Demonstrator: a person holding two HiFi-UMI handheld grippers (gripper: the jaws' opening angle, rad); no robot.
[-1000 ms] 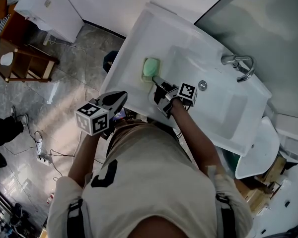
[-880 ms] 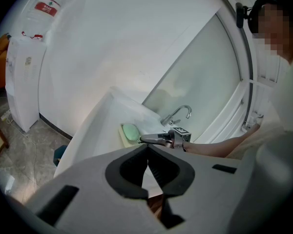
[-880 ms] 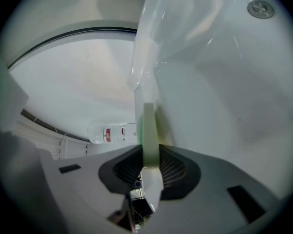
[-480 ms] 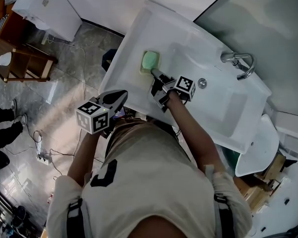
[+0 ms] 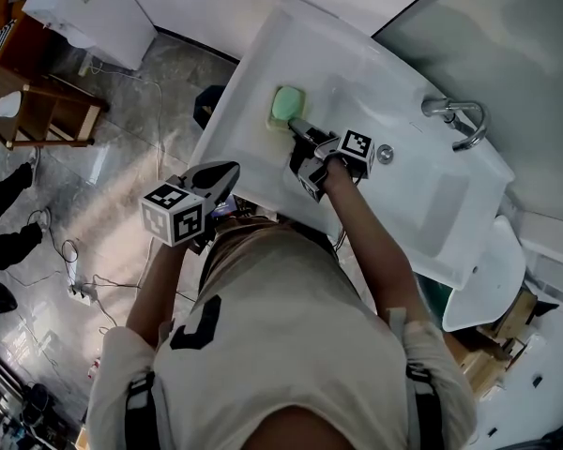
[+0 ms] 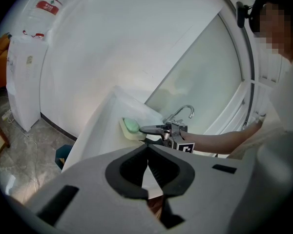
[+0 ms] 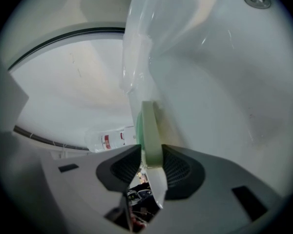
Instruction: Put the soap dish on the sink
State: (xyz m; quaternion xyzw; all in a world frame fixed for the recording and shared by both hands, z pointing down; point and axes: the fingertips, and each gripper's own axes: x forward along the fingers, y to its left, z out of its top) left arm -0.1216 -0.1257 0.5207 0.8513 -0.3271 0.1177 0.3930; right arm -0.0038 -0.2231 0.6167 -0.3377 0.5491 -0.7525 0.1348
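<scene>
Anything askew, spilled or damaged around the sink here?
Nothing stands out. The soap dish sits on the sink rim, soap inside, its edge between the jaws of the right tool, which have just been opening.

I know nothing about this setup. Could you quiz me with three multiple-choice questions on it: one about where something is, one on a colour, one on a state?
1. Where is the pale cream soap dish?
A in the basin
B on the flat rim of the white ceramic sink
C on the floor

2. What colour is the soap bar in it?
A green
B pink
C blue

3. The left claw is:
A holding a bottle
B wide open
C shut, empty

Answers:
1. B, it sits on the rim beside the basin.
2. A, the bar is mint green.
3. C, its jaws meet with nothing between them.
</scene>
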